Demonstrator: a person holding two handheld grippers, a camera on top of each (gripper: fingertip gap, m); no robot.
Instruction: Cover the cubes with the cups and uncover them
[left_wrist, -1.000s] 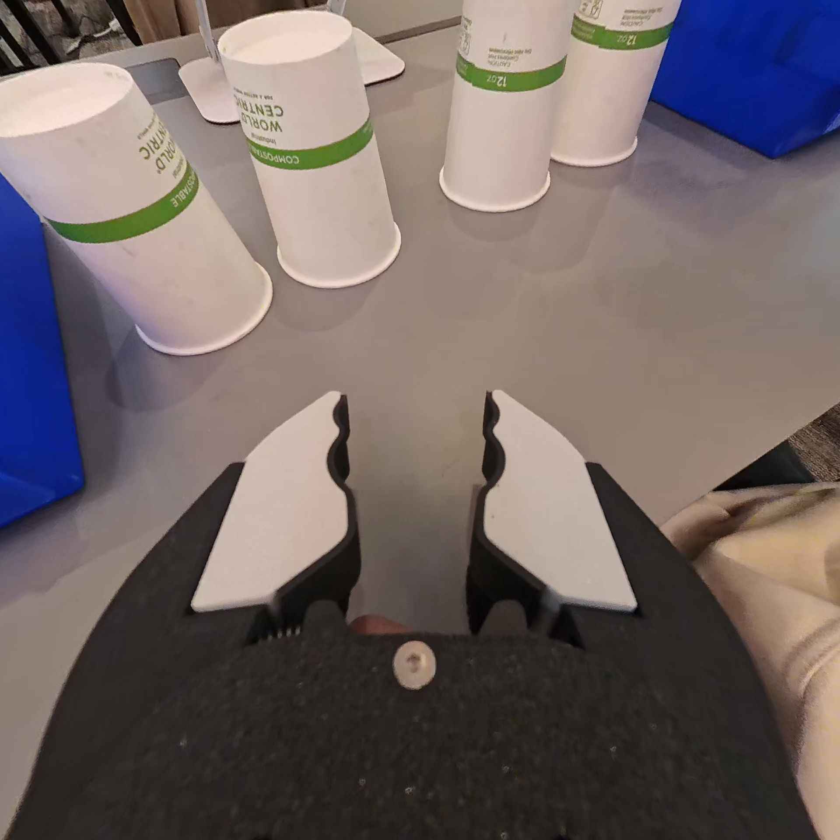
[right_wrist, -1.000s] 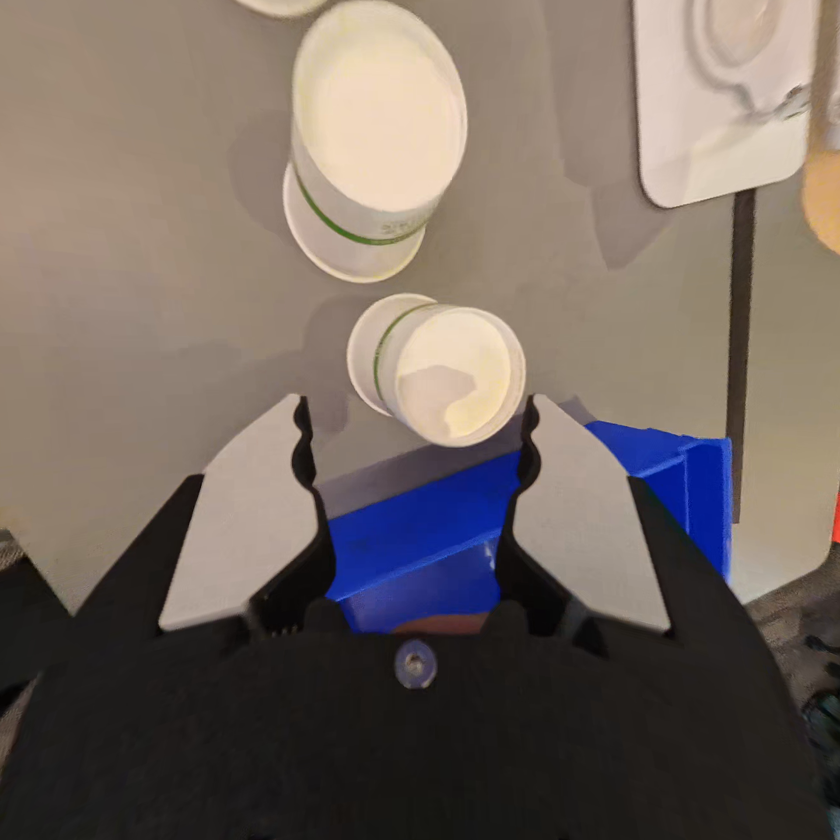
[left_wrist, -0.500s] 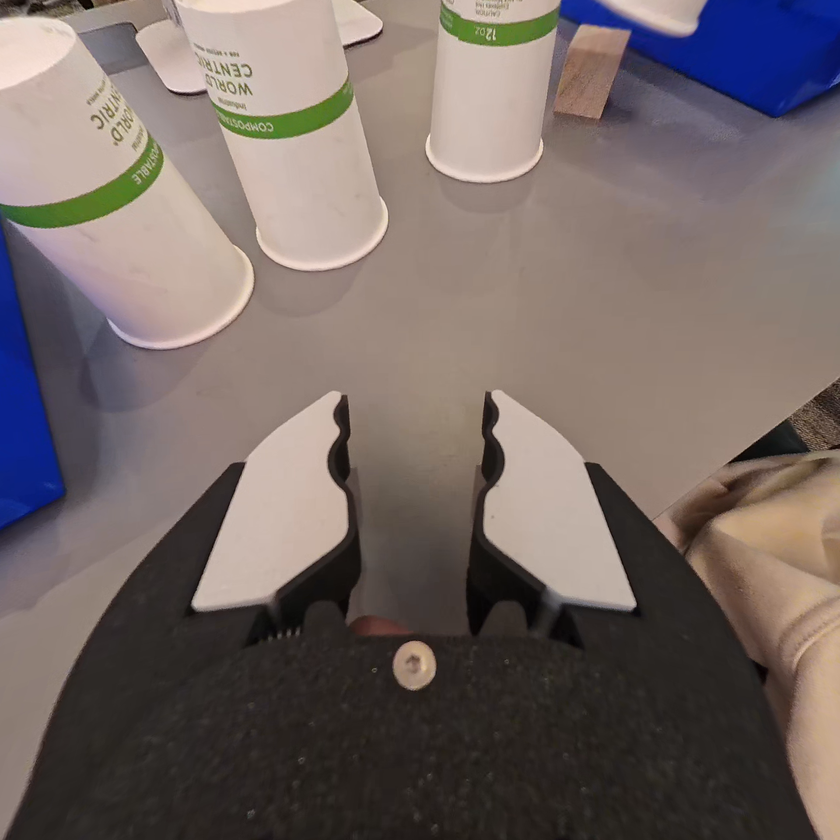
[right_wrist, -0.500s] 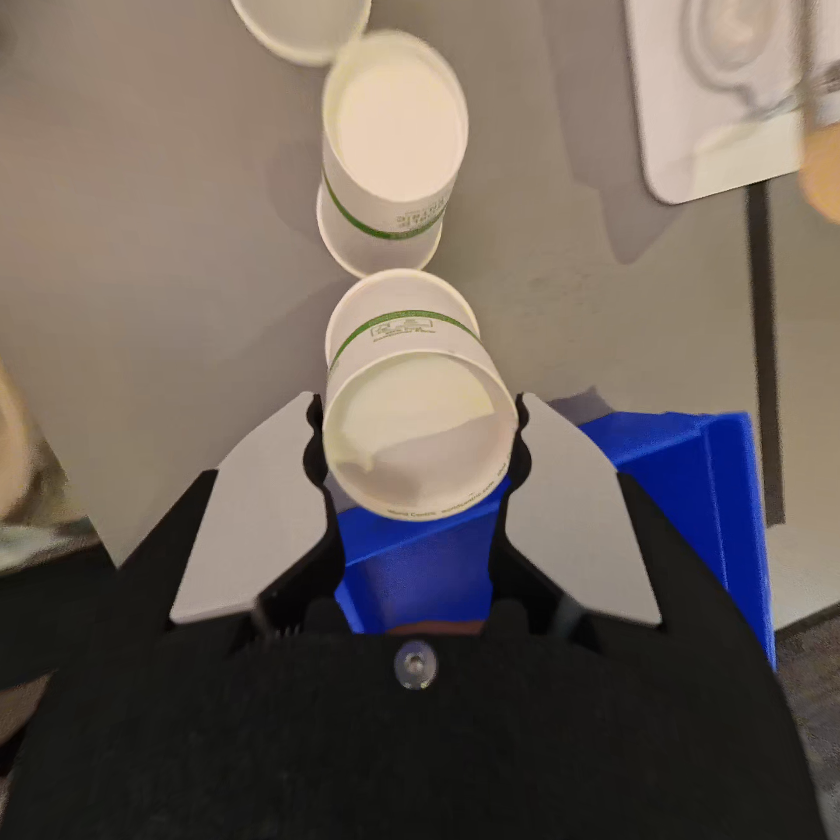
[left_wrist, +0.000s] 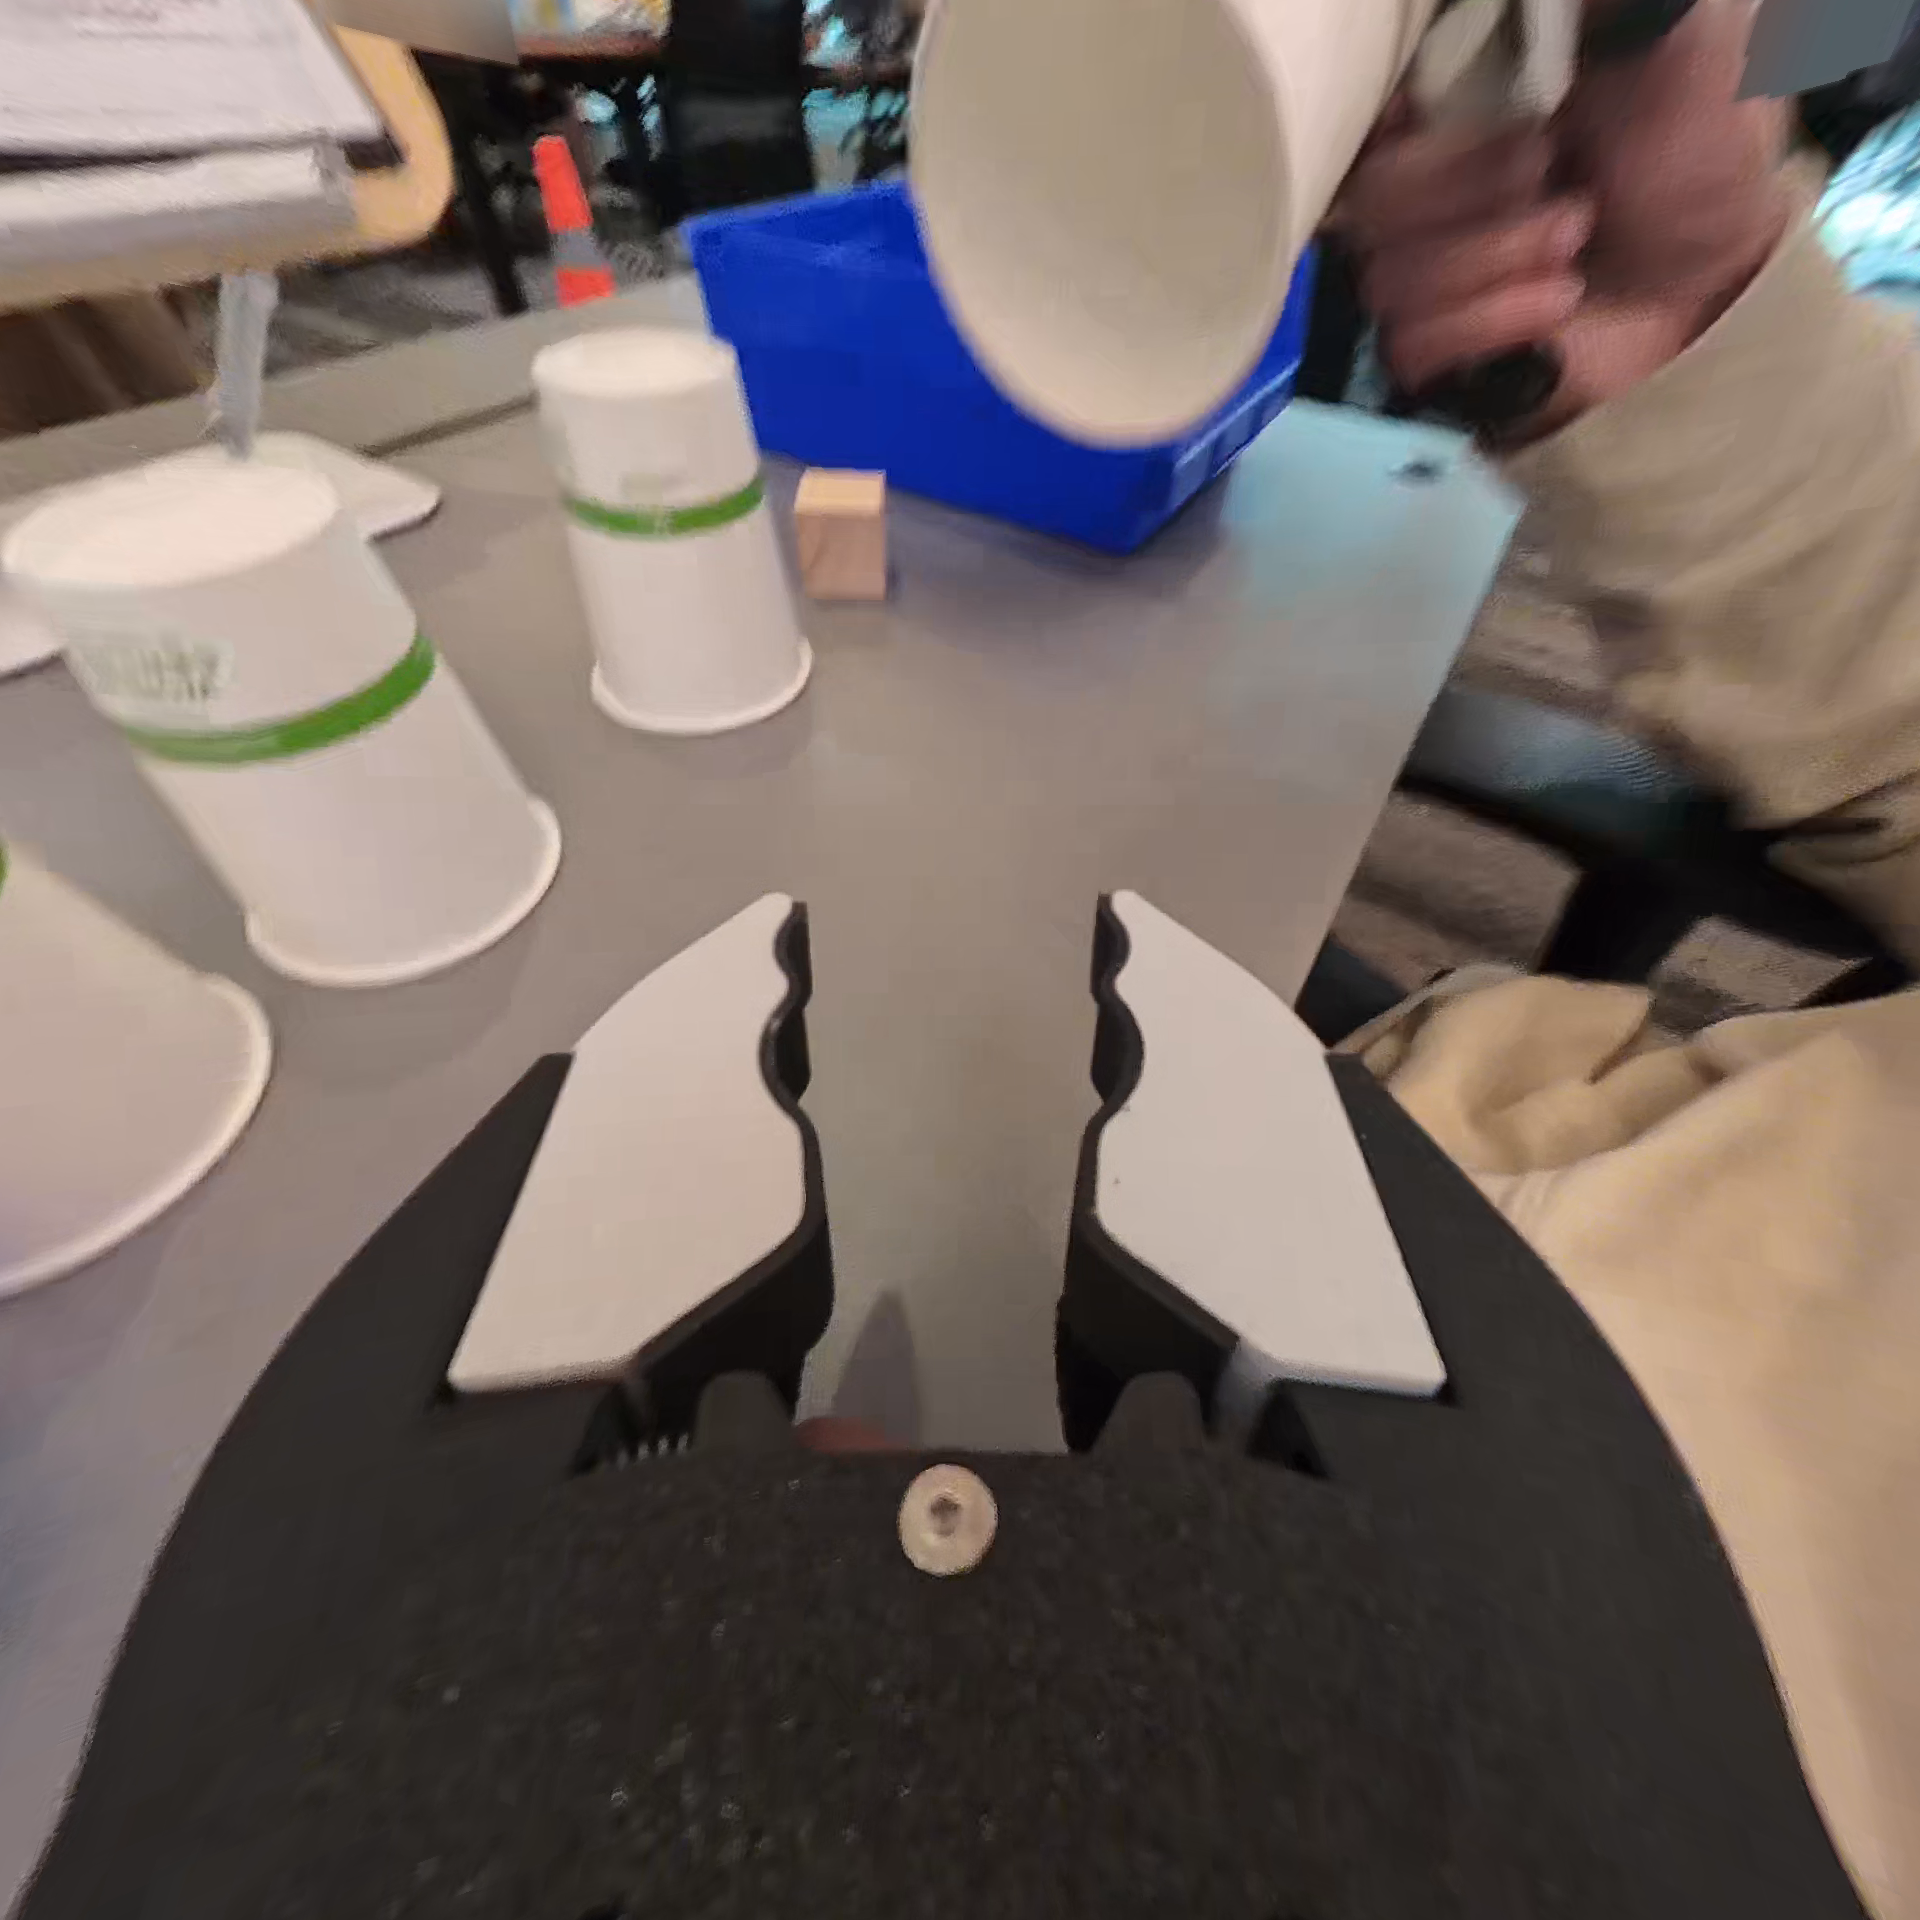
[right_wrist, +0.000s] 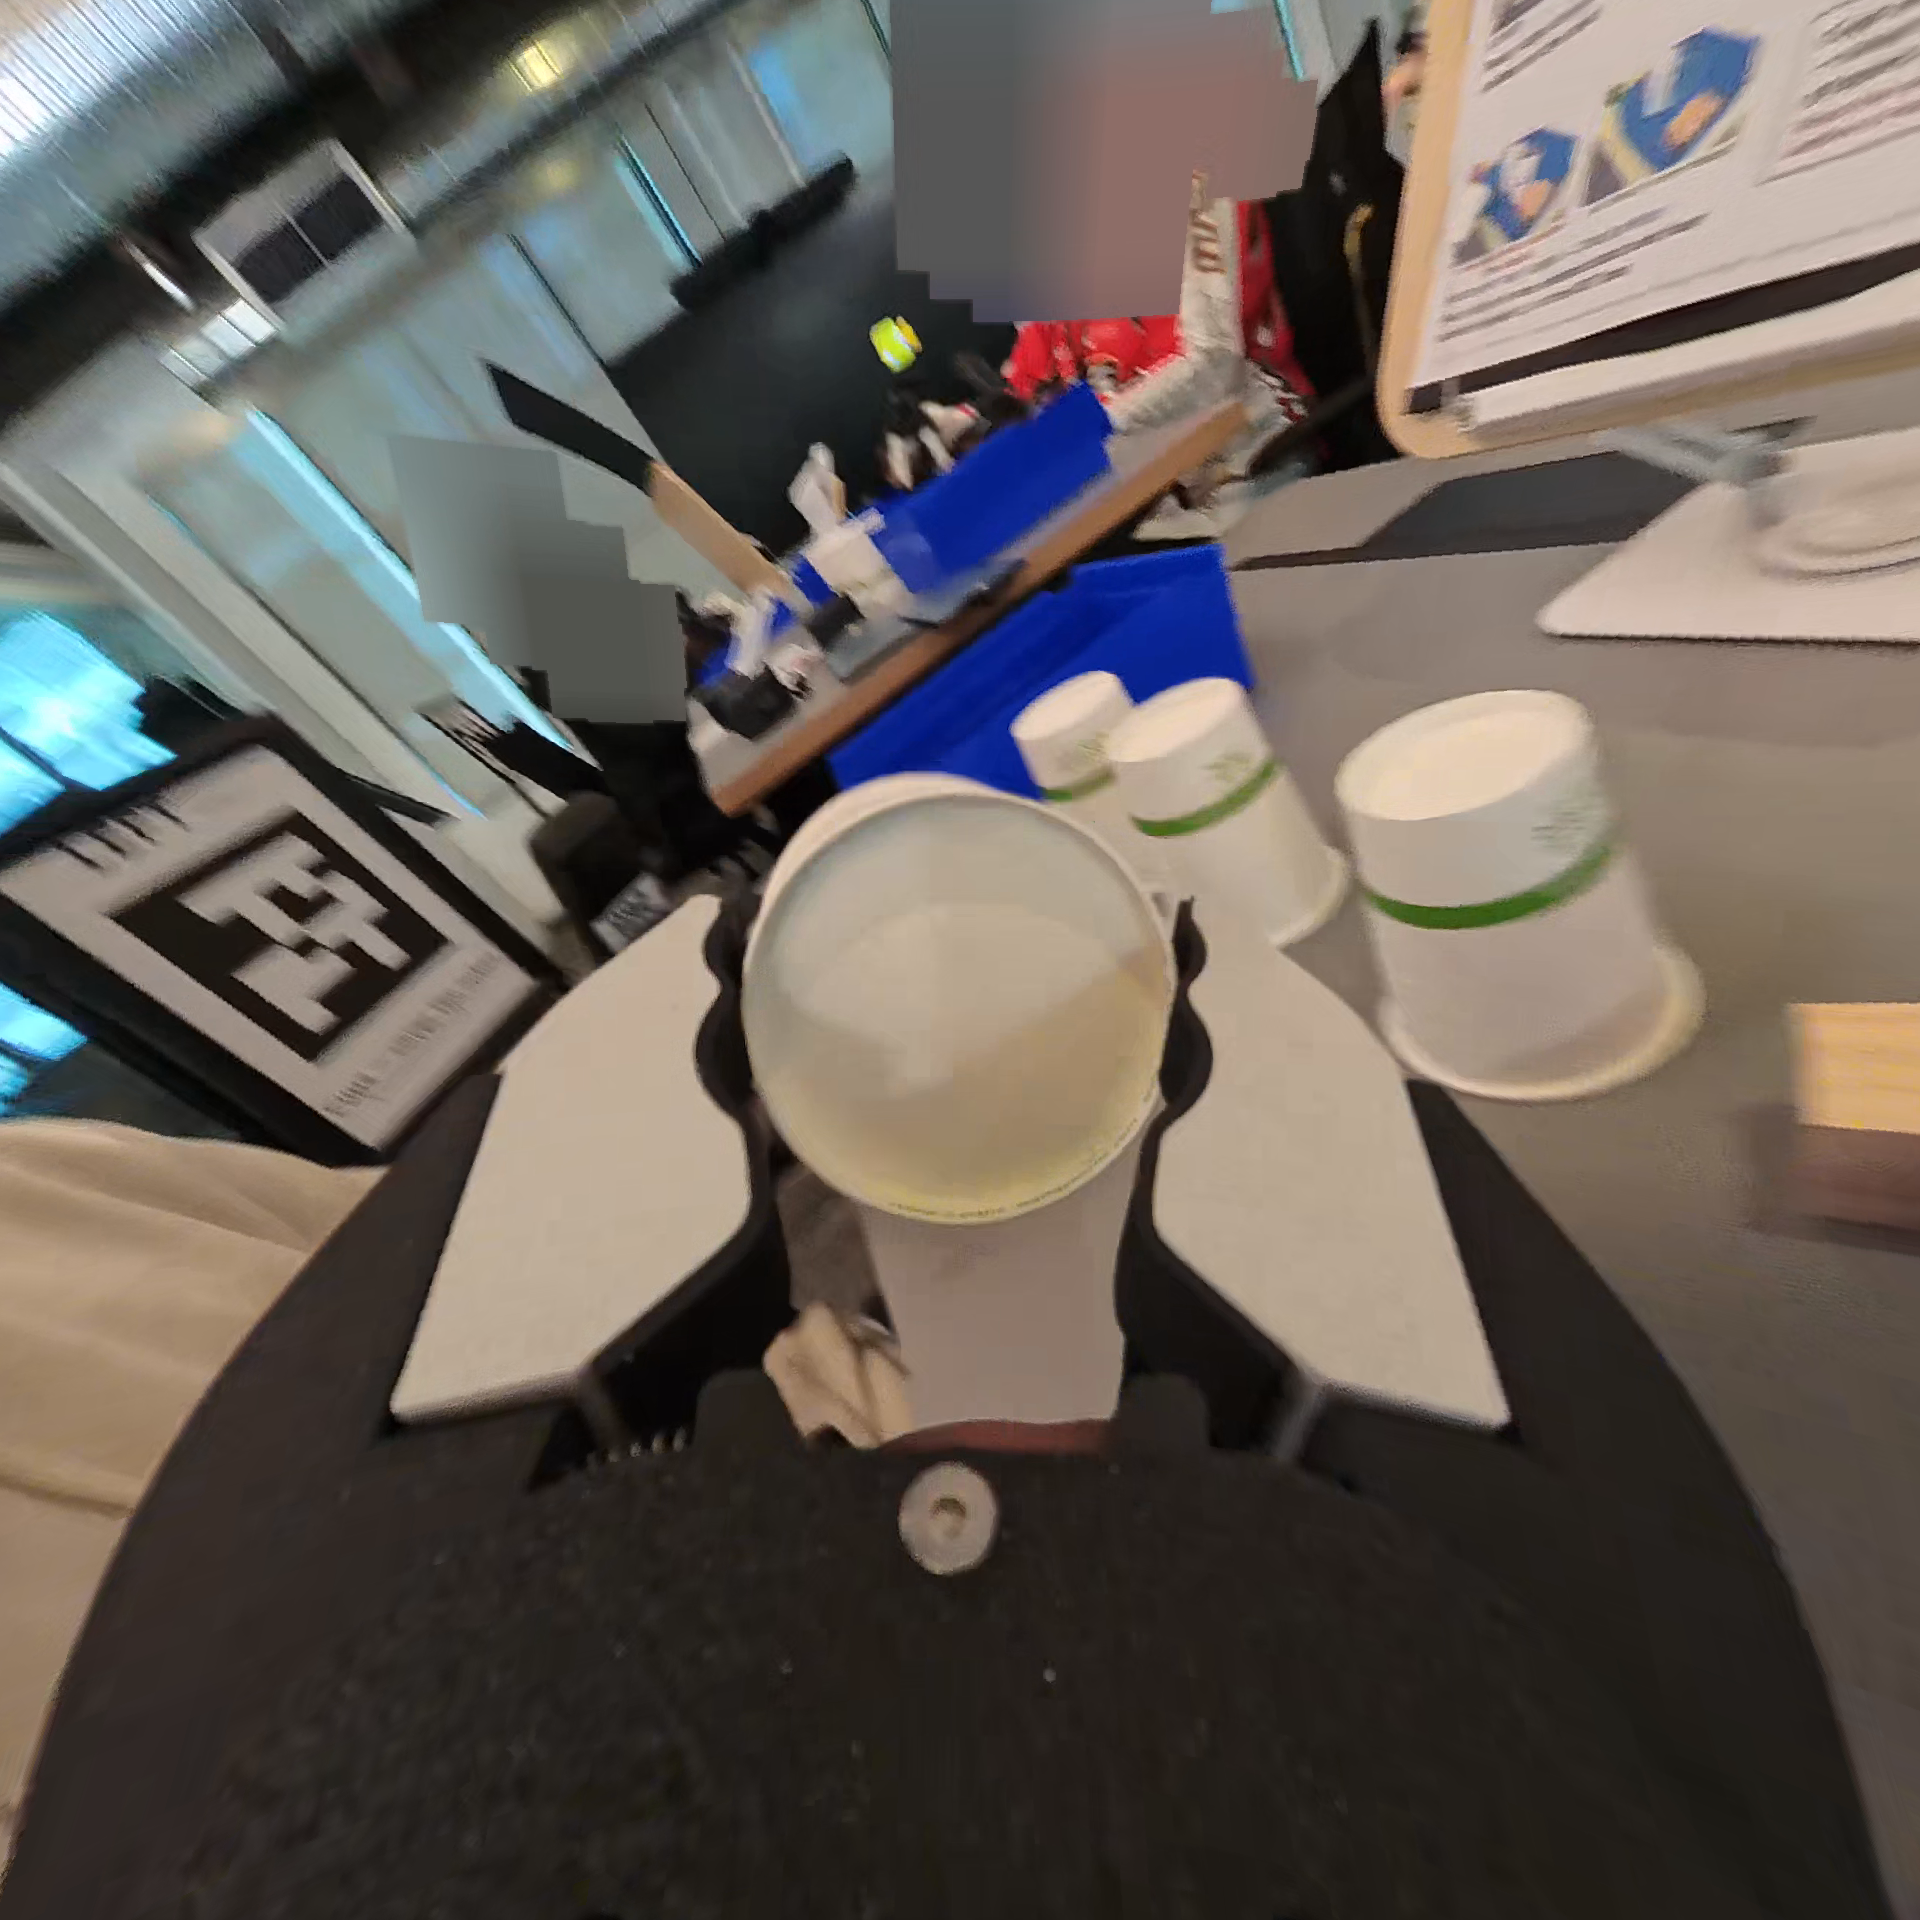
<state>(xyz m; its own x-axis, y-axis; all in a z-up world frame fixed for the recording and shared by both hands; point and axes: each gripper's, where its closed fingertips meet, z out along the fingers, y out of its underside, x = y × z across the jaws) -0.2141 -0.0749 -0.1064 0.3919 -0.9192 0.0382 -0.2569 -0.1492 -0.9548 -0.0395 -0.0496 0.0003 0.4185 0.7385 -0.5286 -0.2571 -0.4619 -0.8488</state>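
Observation:
My right gripper (right_wrist: 951, 935) is shut on a white paper cup (right_wrist: 951, 1023), held up off the table with its base toward the camera. The same cup (left_wrist: 1112, 208) hangs in the air in the left wrist view, its open mouth facing me. A bare wooden cube (left_wrist: 842, 532) stands on the grey table (left_wrist: 1039, 748); it also shows at the right edge of the right wrist view (right_wrist: 1855, 1065). Three upside-down white cups with green bands stand in a row (left_wrist: 670, 530) (left_wrist: 281, 717) (left_wrist: 94, 1081). My left gripper (left_wrist: 948, 914) is open and empty above the table.
A blue bin (left_wrist: 935, 395) stands behind the cube at the table's right end. Another blue bin (right_wrist: 1049, 665) is beyond the far cups. A monitor stand's white base (right_wrist: 1745, 582) sits at the back. A person in beige clothes (left_wrist: 1683, 582) is at the table's right edge.
My right gripper closed on the rightmost cup and lifted it, tilting it up and uncovering the wooden cube. The left wrist view has swung up and to the right; its gripper stays open.

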